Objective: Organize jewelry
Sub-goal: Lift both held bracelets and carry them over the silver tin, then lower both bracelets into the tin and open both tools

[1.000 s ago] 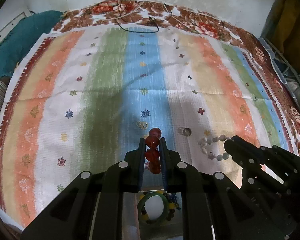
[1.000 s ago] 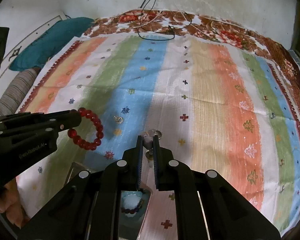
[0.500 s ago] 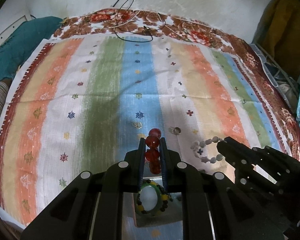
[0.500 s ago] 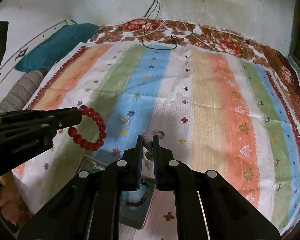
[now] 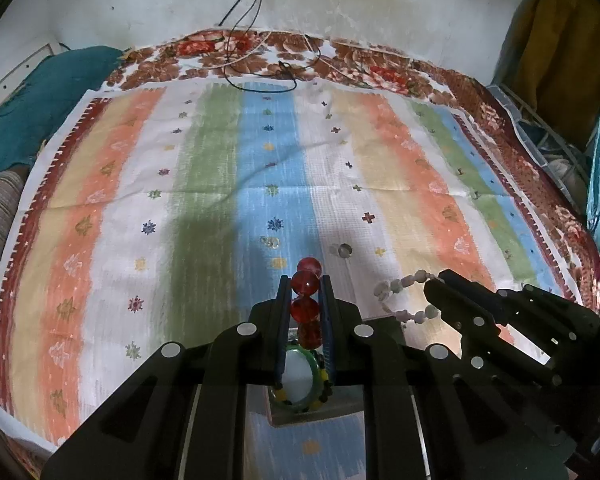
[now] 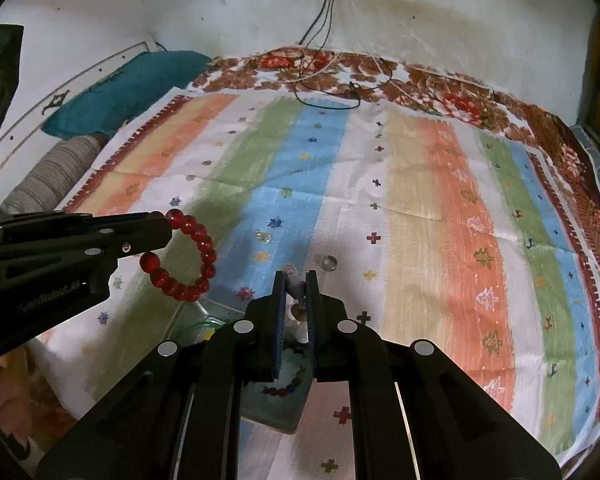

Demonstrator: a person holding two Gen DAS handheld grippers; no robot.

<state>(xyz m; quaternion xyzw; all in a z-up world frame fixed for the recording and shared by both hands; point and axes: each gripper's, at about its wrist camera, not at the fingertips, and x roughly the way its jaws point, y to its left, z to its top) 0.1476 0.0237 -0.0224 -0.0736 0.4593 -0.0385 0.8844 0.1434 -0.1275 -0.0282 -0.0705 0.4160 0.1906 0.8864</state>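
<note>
The left hand-held gripper (image 5: 305, 286) is pinching a red bead bracelet (image 6: 188, 258); in the right wrist view the loop hangs free from its tips, above the striped cloth (image 5: 204, 184) spread on the bed. The right hand-held gripper (image 6: 296, 282) is pinching a white bead bracelet (image 5: 400, 298), whose pale beads curve out from its tips in the left wrist view. Both bracelets are held clear of the cloth.

Below and between the 2 grippers sits a small tray (image 6: 268, 412) on the cloth. It holds a green bangle (image 5: 300, 402) and a string of dark beads (image 6: 284, 390). The red bracelet hangs just above the tray's far end in the left wrist view.

On the cloth beyond the grippers lie 2 small pieces: a ring (image 5: 344, 250) on a white stripe and a pale gold trinket (image 5: 270, 242) on the blue stripe, well apart from each other. Black and white cables (image 5: 260, 64) trail from the wall onto the flowered bedsheet (image 5: 360, 64) at the far edge.
</note>
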